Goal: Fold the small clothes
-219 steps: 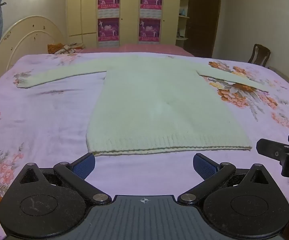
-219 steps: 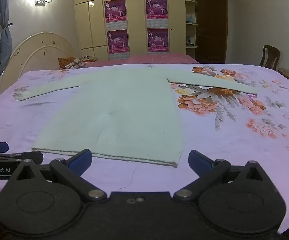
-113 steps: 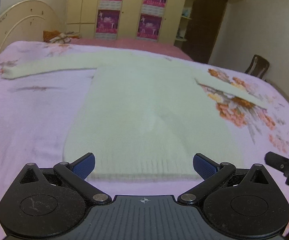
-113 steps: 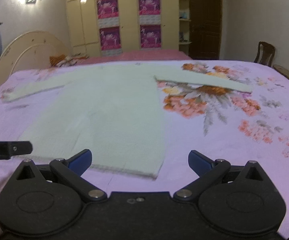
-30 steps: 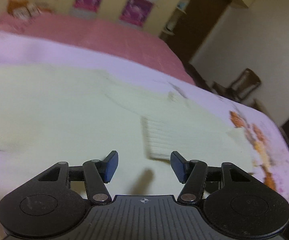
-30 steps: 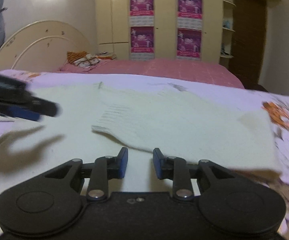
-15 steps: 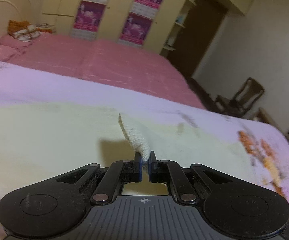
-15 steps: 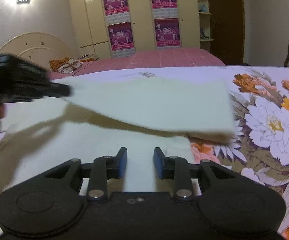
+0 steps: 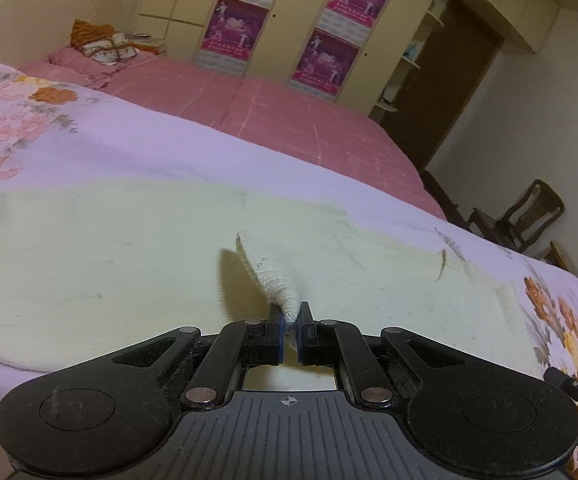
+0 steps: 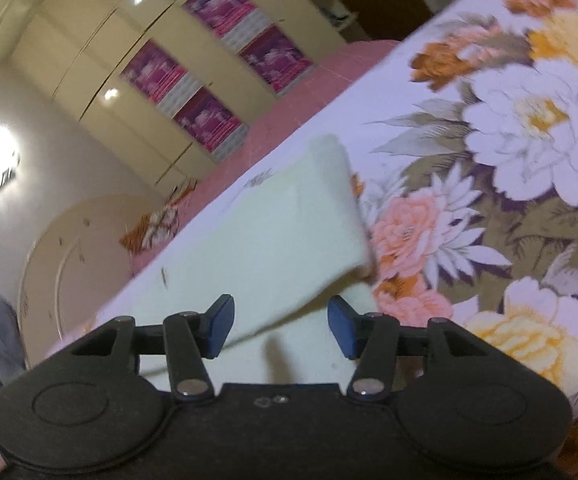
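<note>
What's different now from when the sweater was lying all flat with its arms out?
The right sleeve has been folded in over the sweater body. The left gripper closed on the sleeve's cuff and carries it across. The right gripper has tilted sideways; its jaws are opening, gripping nothing. The sweater body still lies flat on the floral bedsheet.

The right gripper [image 10: 280, 326] is opening its jaws above the pale green sweater [image 10: 273, 236], with a lifted sleeve fold lying between the blue pads but not pinched. The floral bedsheet [image 10: 509, 184] is spreading out at right, the view tilted.
</note>
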Tool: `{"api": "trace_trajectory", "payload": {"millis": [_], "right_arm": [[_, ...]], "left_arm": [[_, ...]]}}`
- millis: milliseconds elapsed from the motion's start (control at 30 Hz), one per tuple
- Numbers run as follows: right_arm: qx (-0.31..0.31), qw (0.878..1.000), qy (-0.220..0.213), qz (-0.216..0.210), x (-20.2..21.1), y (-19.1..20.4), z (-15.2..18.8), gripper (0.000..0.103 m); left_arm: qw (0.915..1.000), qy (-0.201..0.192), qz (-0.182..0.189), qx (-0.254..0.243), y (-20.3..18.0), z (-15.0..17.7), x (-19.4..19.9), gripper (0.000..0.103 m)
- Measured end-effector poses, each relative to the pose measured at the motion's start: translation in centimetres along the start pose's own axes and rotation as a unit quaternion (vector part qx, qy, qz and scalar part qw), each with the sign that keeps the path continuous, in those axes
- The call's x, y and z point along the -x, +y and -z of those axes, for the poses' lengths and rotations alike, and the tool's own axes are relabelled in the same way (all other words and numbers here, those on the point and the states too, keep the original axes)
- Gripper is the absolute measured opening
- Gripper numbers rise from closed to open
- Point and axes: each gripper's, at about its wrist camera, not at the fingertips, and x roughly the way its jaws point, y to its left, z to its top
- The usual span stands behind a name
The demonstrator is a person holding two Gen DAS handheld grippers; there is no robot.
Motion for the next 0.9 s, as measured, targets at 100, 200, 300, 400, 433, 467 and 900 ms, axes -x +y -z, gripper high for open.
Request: {"api": "trace_trajectory", "payload": {"millis": [100, 200, 300, 400, 433, 467, 900], "right_arm": [[-0.029, 1.0, -0.003, -0.011, -0.4, -0.9, -0.6, 0.052], [-0.071, 0.997, -0.008, -0.029, -1.1, -2.2, -1.1, 0.052], [-0.104, 0.994, -0.013, -0.042, -1.5, -3.1, -1.4, 0.048], [-0.11, 0.993, -0.013, -0.035, -1.9, -3.5, -1.6, 0.037], [-0.109, 0.994, -0.011, -0.03, -1.9, -3.6, -1.5, 0.033], [-0.108, 0.994, -0.009, -0.022, -2.0, -3.7, -1.6, 0.022], [-0.068, 0.998, 0.002, 0.007, -2.6, -3.3, -1.1, 0.002]], "left_arm": [[1.0, 0.004, -0.005, -0.002, 0.8, 0.0, 0.2, 0.005], [1.0, 0.006, -0.005, 0.005, 1.2, 0.3, 0.2, 0.005], [0.9999, 0.01, -0.007, 0.01, 1.7, 1.1, 0.1, 0.005], [0.9998, 0.008, -0.007, 0.015, 1.9, 1.4, 0.0, 0.005], [0.9998, 0.007, -0.008, 0.015, 1.8, 1.5, 0.0, 0.005], [0.9998, 0.006, -0.008, 0.015, 1.8, 1.5, 0.0, 0.005], [0.9977, -0.013, -0.062, -0.022, 0.8, 1.2, 0.4, 0.023]]}}
